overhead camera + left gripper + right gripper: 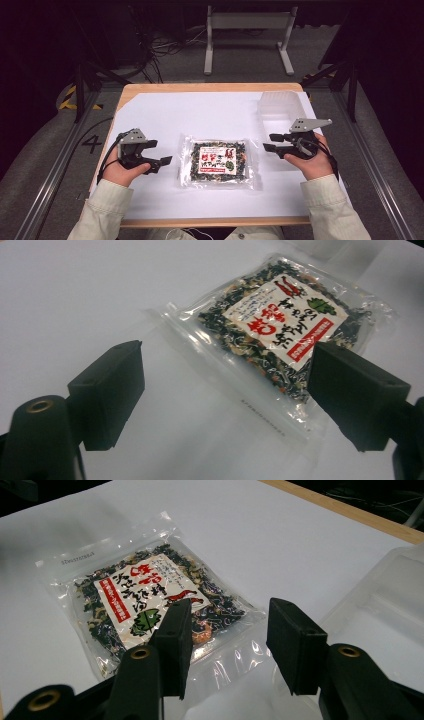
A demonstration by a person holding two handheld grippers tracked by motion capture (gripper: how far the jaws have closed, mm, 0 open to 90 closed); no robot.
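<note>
1. Clear packet [218,162] of dark dried flakes with a white and red label, flat on the white sheet [200,112] at the middle of the table [210,87], label up.
2. In the left gripper view, packet [280,325] ahead of the jaws, its clear sealed edge nearest, nothing between the pads.
3. In the right gripper view, packet [145,600] ahead and to the left, one corner just behind the left jaw, not gripped.
4. Left gripper [159,152] held in the left hand [122,170], low over the sheet, just left of the packet, pointing toward it.
5. Left jaws spread wide, empty, touching nothing.
6. Right gripper [272,142] held in the right hand [312,162], just right of the packet's upper corner, pointing toward it.
7. Right jaws partly apart, a clear gap between the pads, empty.
8. Translucent plastic container [280,107] at the far right corner of the sheet, just behind the right gripper; its rim [380,580] at the right of the right gripper view.
9. Pale sleeves [107,205] coming in from the bottom edge on both sides of the packet.
10. Packet between the two grippers, apart from both.
</note>
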